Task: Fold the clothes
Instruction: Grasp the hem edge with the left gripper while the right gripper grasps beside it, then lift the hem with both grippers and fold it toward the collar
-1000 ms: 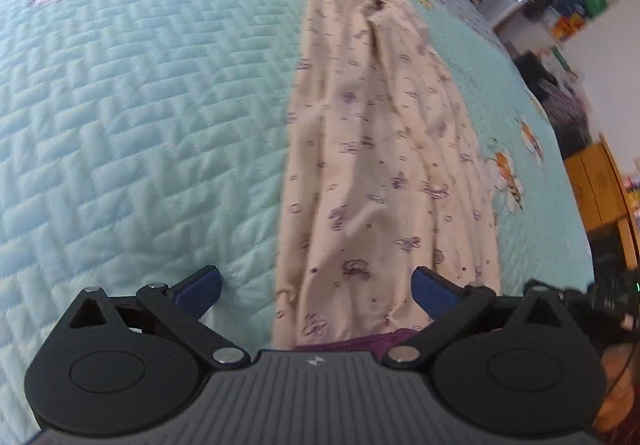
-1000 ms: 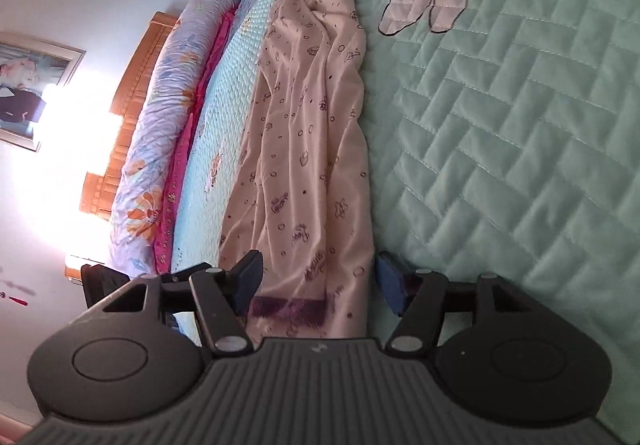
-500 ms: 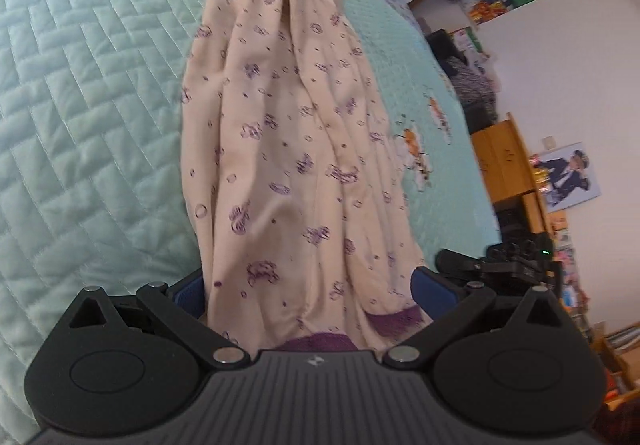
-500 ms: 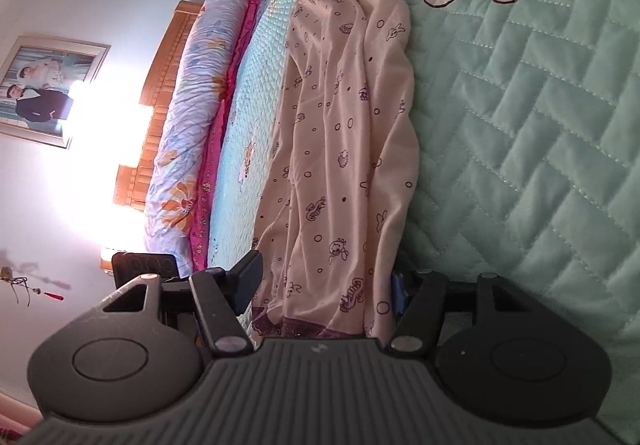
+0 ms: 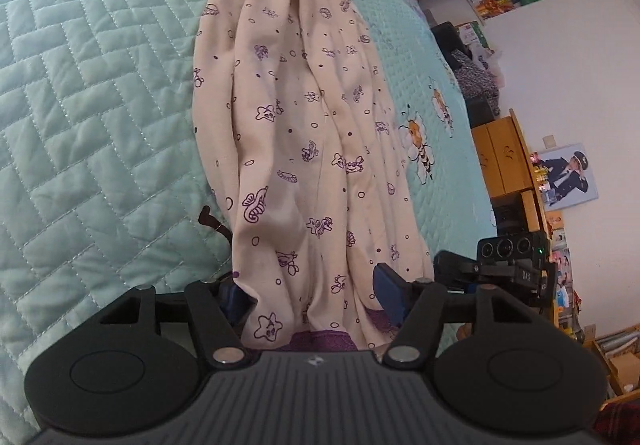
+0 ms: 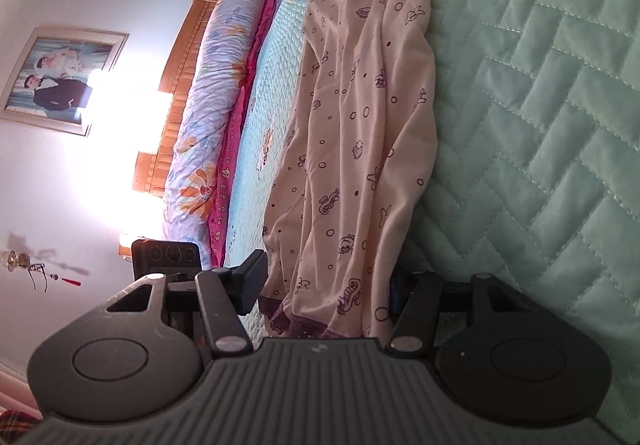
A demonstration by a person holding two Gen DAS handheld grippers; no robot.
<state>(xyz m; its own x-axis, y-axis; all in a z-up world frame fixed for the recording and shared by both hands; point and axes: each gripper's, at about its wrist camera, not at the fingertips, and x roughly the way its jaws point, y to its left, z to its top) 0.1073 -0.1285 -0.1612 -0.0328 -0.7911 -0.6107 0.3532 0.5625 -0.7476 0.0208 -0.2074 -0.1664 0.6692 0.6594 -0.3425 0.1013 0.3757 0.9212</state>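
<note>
The garment [image 5: 304, 149], a cream piece printed with small purple sea creatures and edged in purple at the hem, lies stretched lengthwise on the mint quilted bedspread [image 5: 92, 93], and we have both its near corners between our fingers. Our left gripper [image 5: 310, 295] has just been closing; its 2 blue pads now bracket the bunched hem, the cloth draped over the left pad, though we cannot tell whether they press it yet. Our right gripper [image 6: 324, 291] has also been closing on the hem [image 6: 304, 323], the fabric filling the gap between its fingers; a firm pinch is not clear to us either. Further off, the garment runs in long folds toward its far end. Beyond lie an embroidered bee [image 5: 420, 149], a rolled floral duvet [image 6: 216, 93] and a wooden headboard [image 6: 180, 85].
</note>
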